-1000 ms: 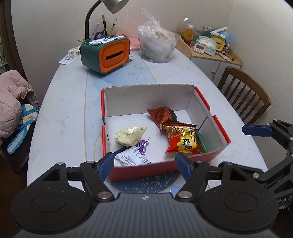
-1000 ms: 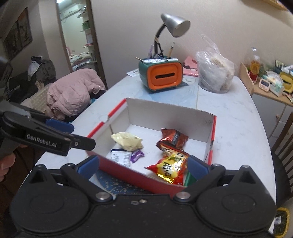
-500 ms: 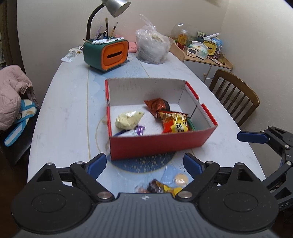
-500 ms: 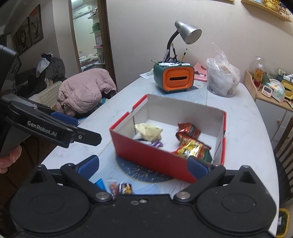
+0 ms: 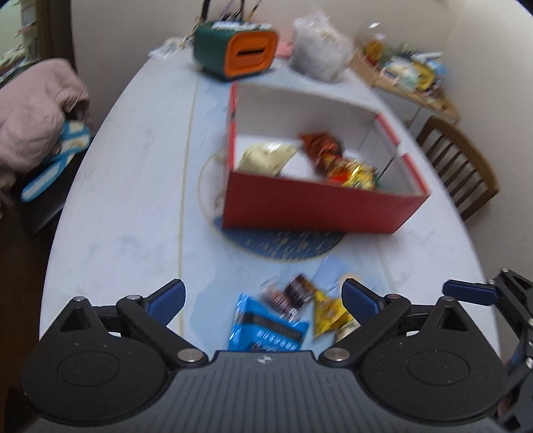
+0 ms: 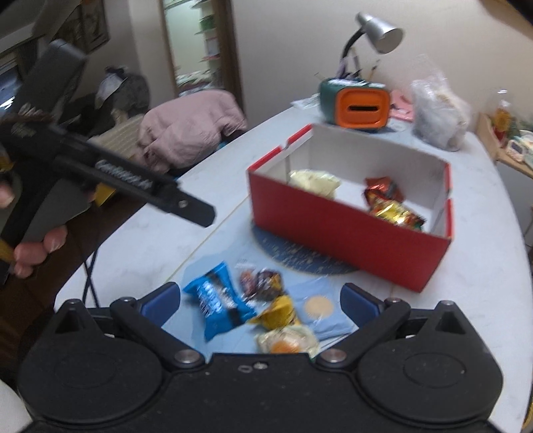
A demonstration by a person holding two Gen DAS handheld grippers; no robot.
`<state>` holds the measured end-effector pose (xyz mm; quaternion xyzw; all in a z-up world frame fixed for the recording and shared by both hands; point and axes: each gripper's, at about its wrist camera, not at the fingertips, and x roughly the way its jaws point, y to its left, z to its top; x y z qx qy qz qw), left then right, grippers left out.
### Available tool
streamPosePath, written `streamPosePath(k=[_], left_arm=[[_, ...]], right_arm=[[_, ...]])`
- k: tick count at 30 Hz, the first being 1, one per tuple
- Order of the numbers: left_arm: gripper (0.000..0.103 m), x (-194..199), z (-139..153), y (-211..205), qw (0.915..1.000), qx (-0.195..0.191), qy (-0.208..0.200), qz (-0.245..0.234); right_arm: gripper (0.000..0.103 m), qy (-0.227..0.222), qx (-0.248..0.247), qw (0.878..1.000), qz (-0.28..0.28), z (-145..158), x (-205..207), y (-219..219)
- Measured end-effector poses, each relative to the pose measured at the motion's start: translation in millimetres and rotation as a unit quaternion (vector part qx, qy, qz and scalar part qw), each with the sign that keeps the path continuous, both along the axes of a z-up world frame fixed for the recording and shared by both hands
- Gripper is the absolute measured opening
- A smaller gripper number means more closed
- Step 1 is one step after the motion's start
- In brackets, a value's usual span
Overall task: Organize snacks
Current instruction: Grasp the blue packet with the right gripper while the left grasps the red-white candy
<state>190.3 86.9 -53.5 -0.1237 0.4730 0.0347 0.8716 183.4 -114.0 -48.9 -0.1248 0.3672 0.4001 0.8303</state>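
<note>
Both views are blurred, yet the layout reads clearly. The left gripper (image 5: pixel 263 296) hangs over the near end of the pale counter (image 5: pixel 133 186) with its jaws wide apart and nothing between them; the right gripper (image 6: pixel 258 301) does likewise, jaws spread and empty. On the counter just in front of them lies a loose cluster of snacks: a blue packet (image 6: pixel 216 304), a dark wrapped sweet (image 6: pixel 263 281) just beside it, a yellow wrapper (image 6: pixel 278 311), a pale blue sachet (image 6: pixel 321 309) with a round biscuit showing, and a clear-wrapped piece with an orange centre (image 6: pixel 286 341) nearest the right camera. Farther back stands the red box (image 6: pixel 346 233), open-topped with white inner walls, resting partly on a dark blue round mat (image 6: pixel 293 254). Inside it lie a pale yellow packet (image 6: pixel 314 178), a brown-orange bag (image 6: pixel 383 190) and a red-and-gold bag (image 6: pixel 396 213). Beyond the box sit a green and orange organiser (image 6: pixel 358 106), a silver desk lamp (image 6: pixel 379 30) and a clear plastic bag (image 6: pixel 439 113). A pink jacket (image 6: pixel 190 126) lies off the counter's left side.
</note>
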Motion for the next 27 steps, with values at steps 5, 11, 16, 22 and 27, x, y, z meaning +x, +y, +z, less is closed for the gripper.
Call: streamPosePath(k=[5, 11, 16, 22, 27], left_arm=[[0.101, -1, -14, 3, 0.9992, 0.004, 0.030, 0.026], [0.101, 1, -19, 11, 0.9989, 0.003, 0.033, 0.033], [0.101, 6, -23, 24, 0.9995, 0.002, 0.028, 0.016], [0.101, 4, -31, 48, 0.9995, -0.002, 0.031, -0.002], [0.101, 3, -39, 59, 0.9989, 0.000, 0.032, -0.033]], right_arm=[[0.102, 0.005, -0.013, 0.998, 0.054, -16, -11, 9], [0.102, 0.007, -0.029, 0.996, 0.089, -26, -15, 28], [0.100, 0.009, -0.038, 0.994, 0.098, -35, -12, 52], [0.087, 0.026, -0.076, 0.994, 0.076, -65, -3, 88], [0.080, 0.051, -0.096, 0.993, 0.037, -87, 9, 104]])
